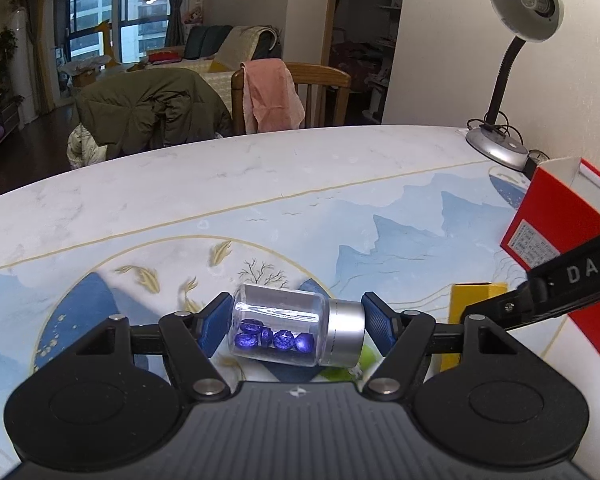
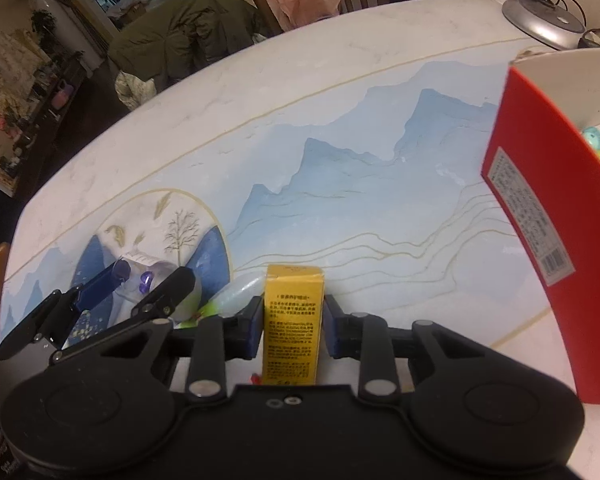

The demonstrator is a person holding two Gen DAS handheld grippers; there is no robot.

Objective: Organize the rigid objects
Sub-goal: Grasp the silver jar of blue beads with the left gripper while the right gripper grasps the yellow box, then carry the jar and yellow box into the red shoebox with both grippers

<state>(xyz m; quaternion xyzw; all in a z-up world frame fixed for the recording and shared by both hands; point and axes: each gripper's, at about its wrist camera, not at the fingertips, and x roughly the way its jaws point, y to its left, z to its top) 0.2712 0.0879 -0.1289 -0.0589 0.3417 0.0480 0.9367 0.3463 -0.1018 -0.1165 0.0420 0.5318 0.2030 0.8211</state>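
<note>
Item one: glass jar [image 1: 278,330] of blue beads, held end to end in my left gripper [image 1: 296,322] jaws, above the worktop [image 1: 300,184]. Item two: yellow box [image 2: 293,320], clamped narrow in my right gripper [image 2: 294,326]. Advice: carry both level to the red box [image 2: 548,216].

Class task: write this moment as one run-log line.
left gripper: shut on clear bottle | right gripper: shut on yellow box | red box: open, right
</note>
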